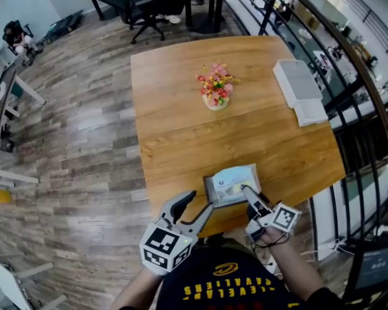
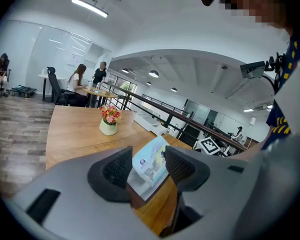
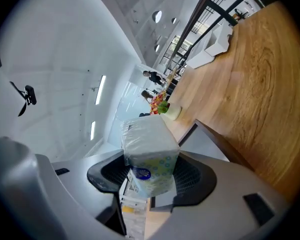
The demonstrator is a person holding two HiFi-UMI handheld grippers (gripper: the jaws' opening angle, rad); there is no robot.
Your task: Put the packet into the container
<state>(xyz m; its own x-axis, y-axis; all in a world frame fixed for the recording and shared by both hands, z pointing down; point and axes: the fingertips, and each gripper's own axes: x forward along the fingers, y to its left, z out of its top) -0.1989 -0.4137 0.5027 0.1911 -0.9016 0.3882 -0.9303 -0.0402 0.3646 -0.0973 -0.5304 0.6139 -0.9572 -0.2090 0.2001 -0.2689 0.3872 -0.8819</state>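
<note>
A pale blue and white packet (image 1: 235,180) hangs tilted over a shallow grey container (image 1: 213,192) with a brown rim, which lies near the table's front edge. My right gripper (image 1: 246,192) is shut on the packet's near end. In the right gripper view the packet (image 3: 149,151) fills the space between both pads, with the container (image 3: 206,143) just beyond it. My left gripper (image 1: 202,201) stands open beside the container's front-left corner, holding nothing. In the left gripper view the packet (image 2: 151,160) and the container (image 2: 138,188) show beyond the spread jaws of my left gripper (image 2: 146,170).
A small pot of flowers (image 1: 215,86) stands mid-table. White flat boxes (image 1: 299,88) lie at the table's far right. A dark railing (image 1: 349,63) runs along the right side. Wooden floor lies to the left, with chairs and another table further back.
</note>
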